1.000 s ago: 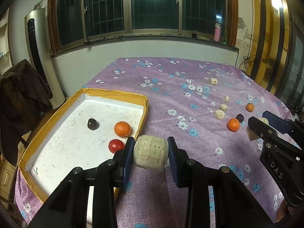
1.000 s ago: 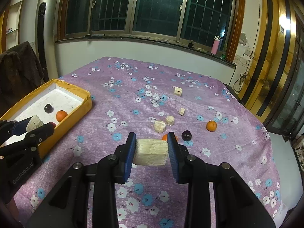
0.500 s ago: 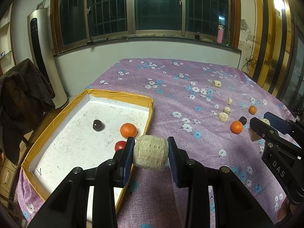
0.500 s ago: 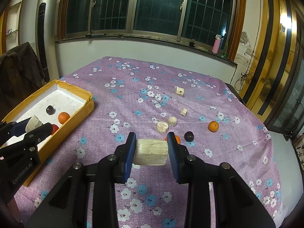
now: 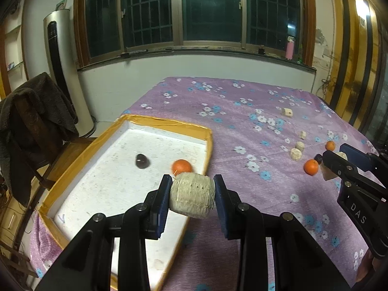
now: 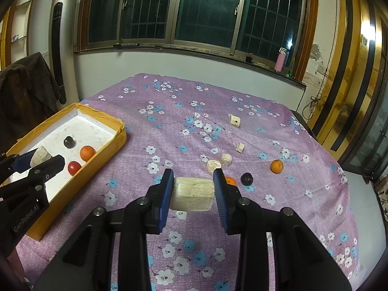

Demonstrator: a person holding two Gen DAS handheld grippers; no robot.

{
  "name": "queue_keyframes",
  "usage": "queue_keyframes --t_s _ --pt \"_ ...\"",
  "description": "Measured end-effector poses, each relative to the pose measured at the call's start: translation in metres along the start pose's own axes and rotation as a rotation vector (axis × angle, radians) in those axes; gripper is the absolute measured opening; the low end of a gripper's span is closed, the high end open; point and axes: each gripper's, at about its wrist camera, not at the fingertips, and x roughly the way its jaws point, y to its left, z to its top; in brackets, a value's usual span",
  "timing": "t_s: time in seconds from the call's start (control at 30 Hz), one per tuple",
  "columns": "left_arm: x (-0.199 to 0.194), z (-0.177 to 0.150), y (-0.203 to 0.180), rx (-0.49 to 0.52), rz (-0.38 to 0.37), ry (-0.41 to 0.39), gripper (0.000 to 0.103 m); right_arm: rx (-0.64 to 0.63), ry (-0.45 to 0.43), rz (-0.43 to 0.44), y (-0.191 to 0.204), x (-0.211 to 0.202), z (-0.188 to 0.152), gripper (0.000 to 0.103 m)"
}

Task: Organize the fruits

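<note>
My left gripper point(image 5: 192, 195) is shut on a pale ridged cylinder point(image 5: 192, 195) and holds it above the right edge of the yellow tray point(image 5: 165, 122). In the tray lie an orange point(image 5: 181, 166), a dark plum point(image 5: 141, 161) and a red fruit point(image 6: 74, 167). My right gripper point(image 6: 194, 194) is shut on a pale block point(image 6: 194, 194) above the purple flowered cloth point(image 6: 169, 111). On the cloth lie two oranges point(image 6: 276, 166) point(image 6: 230, 181), a dark plum point(image 6: 246, 178) and several pale chunks point(image 6: 213, 165). The left gripper also shows in the right wrist view point(image 6: 38, 160).
A chair draped with a dark coat point(image 5: 31, 111) stands left of the tray. A tall white fan unit point(image 5: 60, 68) stands by the wall. A pink bottle point(image 6: 280, 61) is on the windowsill. The table edge drops off at the right point(image 6: 351, 169).
Both grippers have risen and drawn back a little with their loads. The left gripper's cylinder now hides the red fruit in the tray.
</note>
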Motion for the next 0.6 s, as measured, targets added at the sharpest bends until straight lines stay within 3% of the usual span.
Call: queue_keyframes --t_s 0.3,0.6 --pt "0.005 -0.005 0.049 -0.069 0.122 0.024 0.034 -0.029 -0.005 0.076 0.025 0.004 0.011 0.035" --pt "0.018 -0.013 0.100 -0.153 0.231 0.066 0.034 -0.094 0.019 0.272 0.095 0.021 0.030 0.035"
